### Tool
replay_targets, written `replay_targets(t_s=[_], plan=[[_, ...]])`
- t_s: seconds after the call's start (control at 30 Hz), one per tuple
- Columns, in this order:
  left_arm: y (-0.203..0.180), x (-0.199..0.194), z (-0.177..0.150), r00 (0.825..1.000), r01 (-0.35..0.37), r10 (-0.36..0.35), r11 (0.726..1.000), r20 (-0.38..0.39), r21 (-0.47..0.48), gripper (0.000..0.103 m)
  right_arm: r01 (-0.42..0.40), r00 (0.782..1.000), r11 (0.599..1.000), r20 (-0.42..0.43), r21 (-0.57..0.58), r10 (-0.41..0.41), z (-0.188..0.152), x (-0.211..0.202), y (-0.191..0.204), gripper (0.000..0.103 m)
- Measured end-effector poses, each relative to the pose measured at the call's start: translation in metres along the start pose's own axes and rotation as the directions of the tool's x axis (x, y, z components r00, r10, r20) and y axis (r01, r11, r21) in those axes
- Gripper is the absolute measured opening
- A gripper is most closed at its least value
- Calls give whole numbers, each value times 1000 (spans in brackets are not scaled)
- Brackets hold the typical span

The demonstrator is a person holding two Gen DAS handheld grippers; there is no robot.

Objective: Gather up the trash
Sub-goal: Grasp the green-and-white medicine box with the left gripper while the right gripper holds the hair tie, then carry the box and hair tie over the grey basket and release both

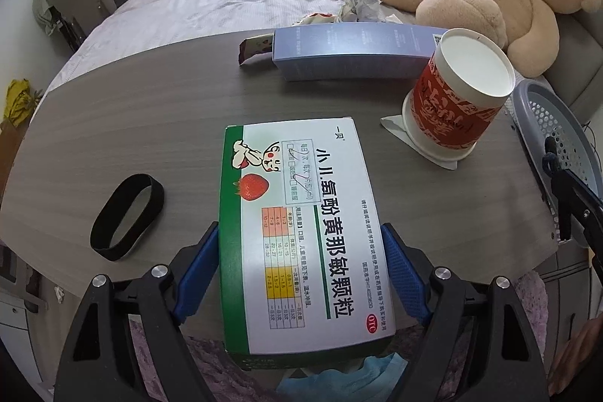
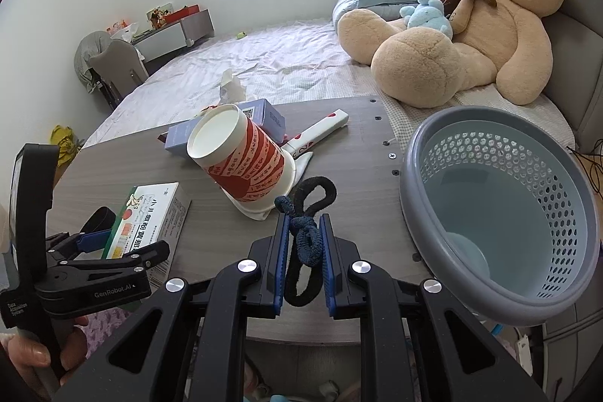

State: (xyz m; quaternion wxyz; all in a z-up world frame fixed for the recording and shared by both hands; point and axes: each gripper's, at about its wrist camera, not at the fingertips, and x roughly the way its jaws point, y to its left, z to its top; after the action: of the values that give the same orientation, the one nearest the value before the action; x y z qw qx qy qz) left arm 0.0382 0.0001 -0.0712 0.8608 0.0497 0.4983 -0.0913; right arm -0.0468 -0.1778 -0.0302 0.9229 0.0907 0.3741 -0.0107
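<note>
Our left tongs [image 1: 299,274] reach level over the desk's [image 1: 150,108] near edge, blue pads pinching a medicine box [image 1: 301,232] by its long sides; the box overhangs that edge. It reads "小儿氨酚黄那敏颗粒" with a red "OTC" mark. Our right tongs [image 2: 304,253] pinch a knotted hair tie [image 2: 305,236] just beside the grey basket [image 2: 422,213] at the desk's right edge. An upturned red-lettered cup [image 2: 245,164] stands mid-desk; open desk lies before the box.
</note>
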Motion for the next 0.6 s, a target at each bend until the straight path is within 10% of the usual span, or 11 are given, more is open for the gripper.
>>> replay_targets(t_s=[0.6], plan=[[6,6,0,1000,27,-27,999,1,-33,77,3,1000,1000,-12,-2,-4,-1,4,1,16]])
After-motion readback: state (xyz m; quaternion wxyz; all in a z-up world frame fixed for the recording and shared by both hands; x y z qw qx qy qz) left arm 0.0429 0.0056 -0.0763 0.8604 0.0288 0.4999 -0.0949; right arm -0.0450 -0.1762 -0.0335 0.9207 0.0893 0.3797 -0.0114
